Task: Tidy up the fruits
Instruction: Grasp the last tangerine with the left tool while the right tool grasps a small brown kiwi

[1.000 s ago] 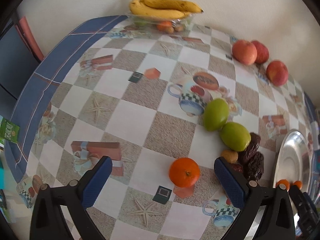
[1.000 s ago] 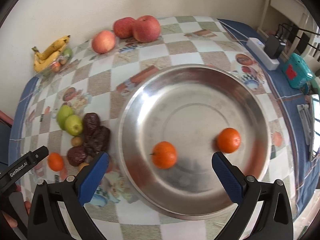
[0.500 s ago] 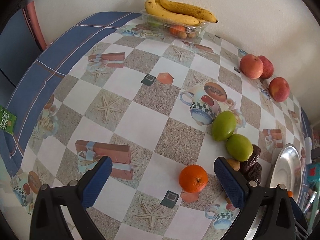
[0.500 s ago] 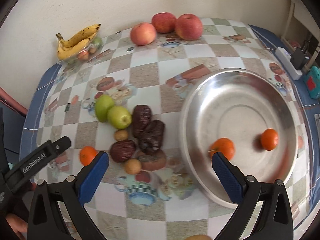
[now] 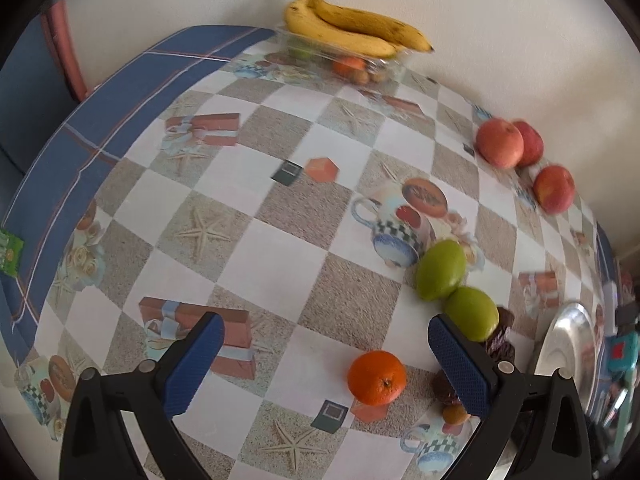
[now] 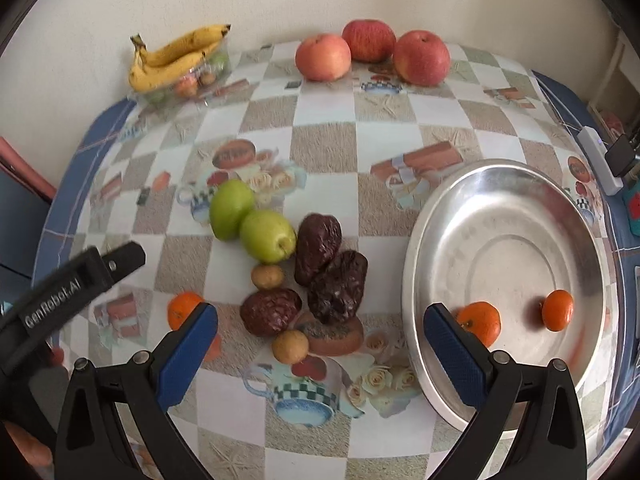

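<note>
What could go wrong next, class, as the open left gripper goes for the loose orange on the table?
1. The orange is round and sits off-centre toward the left gripper's right finger; closing now might knock it rolling.
2. Green fruits and dark dates crowd that side, so a finger may bump them.
3. The two oranges already in the metal bowl could roll when another drops in.

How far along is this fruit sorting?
Barely begun: two oranges lie in the metal bowl. Both grippers are open and empty; the left gripper faces the third orange. Green fruits, apples and bananas remain outside it.
</note>
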The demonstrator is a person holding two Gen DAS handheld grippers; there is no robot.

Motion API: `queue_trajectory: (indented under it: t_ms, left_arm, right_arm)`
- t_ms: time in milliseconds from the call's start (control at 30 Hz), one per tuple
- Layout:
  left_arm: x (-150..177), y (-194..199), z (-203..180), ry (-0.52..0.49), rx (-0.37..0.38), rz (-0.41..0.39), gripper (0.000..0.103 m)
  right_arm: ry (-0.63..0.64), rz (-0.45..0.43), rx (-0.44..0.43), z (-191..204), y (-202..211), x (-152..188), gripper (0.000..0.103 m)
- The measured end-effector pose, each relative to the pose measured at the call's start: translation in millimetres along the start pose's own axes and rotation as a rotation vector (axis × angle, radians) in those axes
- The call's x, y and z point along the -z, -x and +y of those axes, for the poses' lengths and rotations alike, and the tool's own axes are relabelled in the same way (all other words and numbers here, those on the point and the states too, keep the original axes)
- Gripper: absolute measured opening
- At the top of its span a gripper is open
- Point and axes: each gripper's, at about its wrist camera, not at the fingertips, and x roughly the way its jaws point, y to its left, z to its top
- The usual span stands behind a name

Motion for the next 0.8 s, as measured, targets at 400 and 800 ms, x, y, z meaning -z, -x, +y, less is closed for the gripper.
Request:
queue_trajectory:
  t_ms: [400,800]
  left_arm:
    - [5.1,-0.8,-11.2,-0.058,-0.006,-0.005,0.103]
    - [10.3,-7.2,-12.1,-0.012,0.08,0.047,0.1]
  right_arm:
    - [0.035,-0.066,-0.042,0.4,13.4,2.0,0.102]
    - [0.074,-0.07,-0.083,5.8,12.2,4.5,0.076]
